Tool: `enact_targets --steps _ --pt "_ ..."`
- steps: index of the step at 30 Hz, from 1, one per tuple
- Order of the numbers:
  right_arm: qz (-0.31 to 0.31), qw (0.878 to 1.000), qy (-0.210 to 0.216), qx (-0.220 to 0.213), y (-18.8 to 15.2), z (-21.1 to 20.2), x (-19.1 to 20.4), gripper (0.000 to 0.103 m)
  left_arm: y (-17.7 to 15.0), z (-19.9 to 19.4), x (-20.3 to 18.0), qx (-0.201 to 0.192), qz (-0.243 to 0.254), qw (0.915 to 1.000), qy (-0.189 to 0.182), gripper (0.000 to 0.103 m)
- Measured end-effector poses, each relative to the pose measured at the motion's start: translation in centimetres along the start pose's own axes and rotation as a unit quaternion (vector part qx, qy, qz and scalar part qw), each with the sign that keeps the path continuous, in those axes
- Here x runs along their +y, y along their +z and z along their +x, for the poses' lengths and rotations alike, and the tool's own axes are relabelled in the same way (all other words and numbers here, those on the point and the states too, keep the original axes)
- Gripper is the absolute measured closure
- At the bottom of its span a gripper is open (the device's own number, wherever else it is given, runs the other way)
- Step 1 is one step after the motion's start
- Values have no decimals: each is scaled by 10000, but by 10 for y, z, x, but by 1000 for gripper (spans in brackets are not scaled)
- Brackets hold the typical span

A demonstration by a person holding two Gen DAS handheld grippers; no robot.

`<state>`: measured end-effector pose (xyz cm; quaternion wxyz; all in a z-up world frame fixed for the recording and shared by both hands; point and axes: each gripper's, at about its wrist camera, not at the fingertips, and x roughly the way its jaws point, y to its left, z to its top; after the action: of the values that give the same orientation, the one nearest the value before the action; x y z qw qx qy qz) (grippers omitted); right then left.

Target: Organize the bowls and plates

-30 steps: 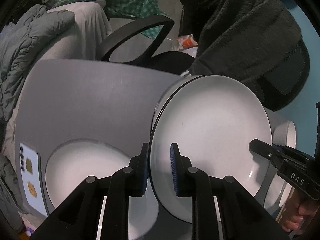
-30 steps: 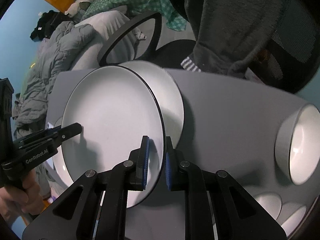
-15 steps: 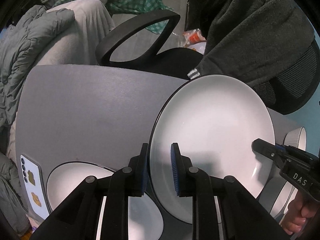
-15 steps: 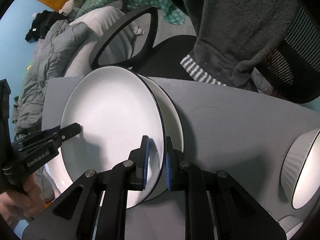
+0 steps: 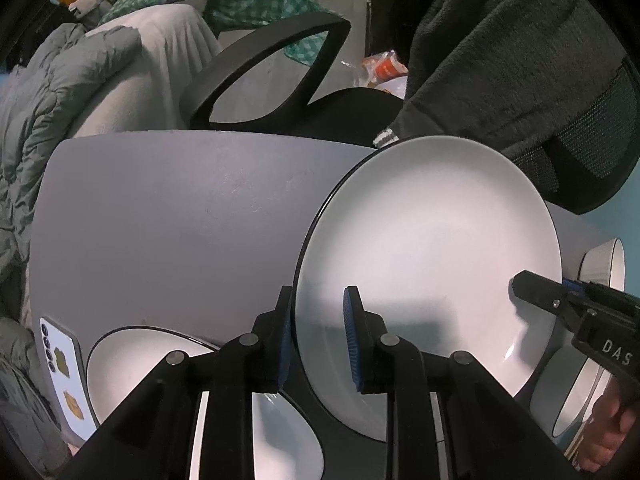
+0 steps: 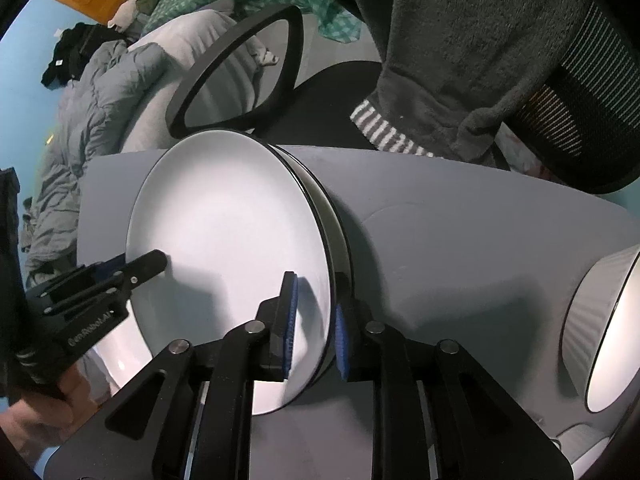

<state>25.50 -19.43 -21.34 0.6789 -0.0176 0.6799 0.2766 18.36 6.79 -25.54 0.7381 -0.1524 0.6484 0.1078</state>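
Observation:
A large white plate with a dark rim [image 5: 436,248] is held between both grippers over the grey table [image 5: 180,220]. My left gripper [image 5: 318,336] is shut on its left edge. My right gripper [image 6: 314,320] is shut on its right edge; the plate also shows in the right wrist view [image 6: 228,236]. Right under it lies a second white plate [image 6: 334,216], its edge showing; I cannot tell whether they touch. Another white plate [image 5: 152,364] lies at the table's near left. A white ribbed bowl [image 6: 604,324] stands at the right.
A black office chair [image 5: 272,68] with a dark fleece [image 5: 500,48] over it stands behind the table. A white card with stickers [image 5: 62,376] lies at the left edge. More white dishes [image 5: 576,392] sit at the right edge. Grey bedding [image 5: 60,92] is at the far left.
Both grippers have carried the held plate toward the far side of the table, over the second plate, and lowered it close above that plate. Both stayed shut.

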Motion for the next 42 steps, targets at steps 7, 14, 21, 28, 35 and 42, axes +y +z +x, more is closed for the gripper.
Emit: enact_targets --steps 7,14,21,28,35,42 --pt "17 9999 -118 1 0 -6 5 76 -4 -8 -2 -158 -27 9999 13 76" --pt "-89 9988 -456 119 0 -7 13 75 -7 -19 -1 -298 -27 9995 -79 73" --pt "-242 9956 -896 -136 -4 -14 19 60 -16 -36 -2 -532 30 9985 -146 70" --pt "-309 9941 -1001 -283 -10 -24 23 60 -28 -56 -1 -738 -6 9971 -175 63" --pt "-531 9870 -1298 -780 -23 -54 43 43 -49 -95 3 -1253 -32 9919 -196 53" --pt "-932 9757 -1571 -1209 -37 -73 70 41 -69 -126 11 -1730 54 9849 -91 48"
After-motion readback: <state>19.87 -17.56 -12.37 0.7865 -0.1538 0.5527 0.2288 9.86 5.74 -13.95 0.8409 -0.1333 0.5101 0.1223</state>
